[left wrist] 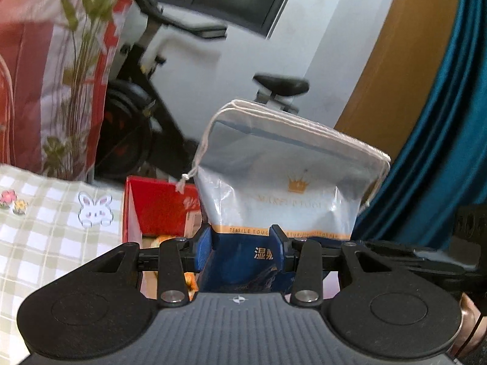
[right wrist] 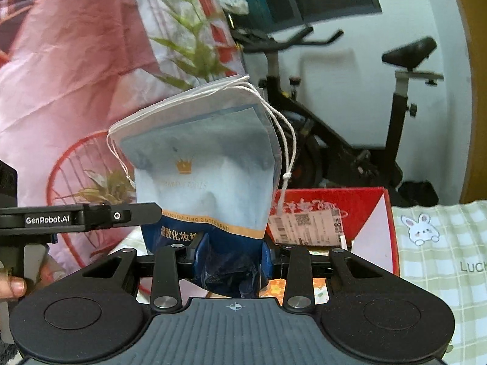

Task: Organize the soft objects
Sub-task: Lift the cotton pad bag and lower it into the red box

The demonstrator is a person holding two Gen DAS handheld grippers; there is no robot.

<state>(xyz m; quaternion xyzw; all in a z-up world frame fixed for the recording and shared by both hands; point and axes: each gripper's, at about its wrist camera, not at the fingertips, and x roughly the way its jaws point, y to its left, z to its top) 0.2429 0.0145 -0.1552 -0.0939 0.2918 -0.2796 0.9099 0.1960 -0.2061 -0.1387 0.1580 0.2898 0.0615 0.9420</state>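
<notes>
A drawstring bag of cotton pads (left wrist: 283,179) (right wrist: 207,167) is held up in the air, with a pale top bearing a gold crown and a dark blue bottom with lettering. My left gripper (left wrist: 242,245) is shut on the blue bottom end, its blue pads pressing both sides. In the right wrist view my right gripper (right wrist: 232,254) is shut on the same blue end, which is crumpled between its pads. The left gripper's black finger (right wrist: 143,210) reaches in from the left against the bag. White drawstrings (right wrist: 286,152) hang loose from the top.
An open red box (left wrist: 161,206) (right wrist: 359,213) sits just below and behind the bag. A green checked cloth with a rabbit print (left wrist: 61,219) (right wrist: 441,243) lies beside it. An exercise bike (right wrist: 350,127), a red flowered cloth (left wrist: 45,76) and a teal curtain (left wrist: 441,121) stand behind.
</notes>
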